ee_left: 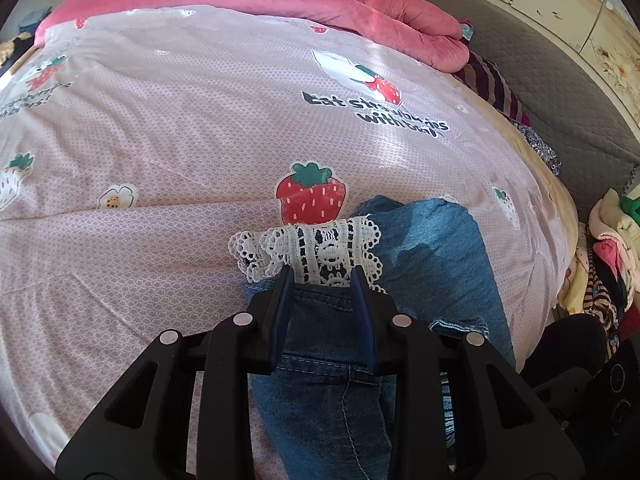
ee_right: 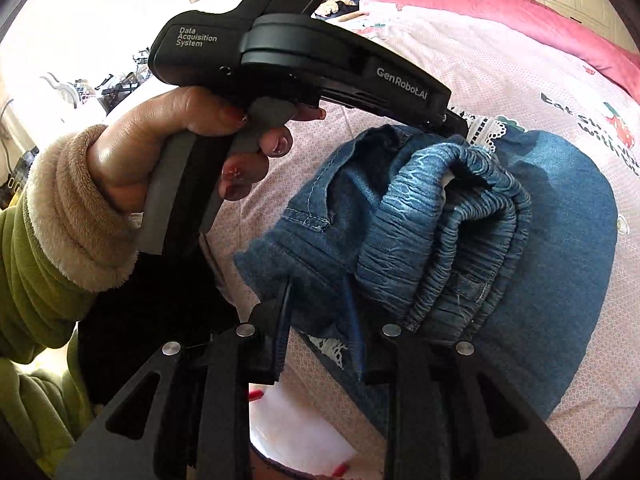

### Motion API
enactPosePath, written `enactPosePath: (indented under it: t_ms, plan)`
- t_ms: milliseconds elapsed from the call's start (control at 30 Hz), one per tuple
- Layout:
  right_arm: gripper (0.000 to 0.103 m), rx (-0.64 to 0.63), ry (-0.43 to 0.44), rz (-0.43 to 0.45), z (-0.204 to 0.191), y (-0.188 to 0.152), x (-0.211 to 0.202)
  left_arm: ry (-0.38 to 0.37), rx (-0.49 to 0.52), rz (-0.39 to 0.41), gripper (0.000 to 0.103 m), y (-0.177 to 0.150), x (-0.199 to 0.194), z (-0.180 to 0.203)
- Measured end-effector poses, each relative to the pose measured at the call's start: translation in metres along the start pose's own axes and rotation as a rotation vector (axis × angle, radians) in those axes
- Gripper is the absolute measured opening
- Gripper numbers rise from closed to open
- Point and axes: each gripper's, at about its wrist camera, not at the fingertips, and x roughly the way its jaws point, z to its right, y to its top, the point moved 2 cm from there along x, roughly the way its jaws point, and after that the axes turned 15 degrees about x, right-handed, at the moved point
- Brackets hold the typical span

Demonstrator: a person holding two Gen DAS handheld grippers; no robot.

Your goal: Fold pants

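Note:
Blue denim pants (ee_left: 432,256) with a white lace hem (ee_left: 320,248) lie bunched on the pink strawberry bedspread (ee_left: 180,152). My left gripper (ee_left: 322,276) has its jaws apart, with the denim leg end and lace lying between them. In the right wrist view the pants (ee_right: 552,264) are folded over, their ribbed elastic waistband (ee_right: 452,232) on top. My right gripper (ee_right: 318,292) has its jaws apart with a denim fold between them. The left gripper body (ee_right: 304,56), held in a hand, reaches over the pants.
A pink quilt (ee_left: 320,4) lies across the far side of the bed. A grey padded headboard (ee_left: 540,80) and a pile of clothes (ee_left: 608,264) are at the right. The bedspread also shows in the right wrist view (ee_right: 500,80).

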Motion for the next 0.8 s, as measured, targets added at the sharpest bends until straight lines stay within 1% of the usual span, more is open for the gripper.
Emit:
enactPosePath:
  t_ms: [67,100,133,167,200,300,467,533,600,700,800]
  plan:
    - [0.024,-0.022,0.008,0.023,-0.007,-0.004,-0.009,0.003,0.006,0.021,0.023,0.0,-0.006,0.003]
    - [0.027,-0.03,0.025,0.044,-0.012,-0.007,-0.018,0.011,0.016,0.032,0.024,0.001,-0.009,0.005]
    - [0.034,-0.035,0.043,0.062,-0.014,-0.007,-0.023,0.015,0.025,0.04,0.029,0.001,-0.012,0.008]
    - [0.037,-0.036,0.055,0.078,-0.016,-0.008,-0.028,0.016,0.028,0.046,0.033,0.001,-0.014,0.01]
    - [0.038,-0.04,0.058,0.09,-0.018,-0.01,-0.033,0.016,0.03,0.053,0.034,0.001,-0.016,0.011]
    - [0.038,-0.054,0.054,0.104,-0.025,-0.012,-0.038,0.03,0.05,0.066,0.034,0.002,-0.02,0.017]
    - [0.039,-0.06,0.077,0.119,-0.028,-0.012,-0.042,0.03,0.039,0.073,0.034,0.002,-0.021,0.016]
    - [0.044,-0.065,0.078,0.121,-0.028,-0.011,-0.042,0.03,0.024,0.076,0.034,0.001,-0.022,0.013]
    - [0.045,-0.063,0.076,0.115,-0.027,-0.013,-0.041,0.028,0.015,0.086,0.034,0.001,-0.025,0.011]
    - [0.045,-0.056,0.072,0.111,-0.026,-0.013,-0.041,0.028,0.006,0.101,0.038,0.001,-0.029,0.009]
    - [0.046,-0.057,0.074,0.109,-0.025,-0.012,-0.04,0.037,-0.001,0.113,0.039,0.0,-0.034,0.006]
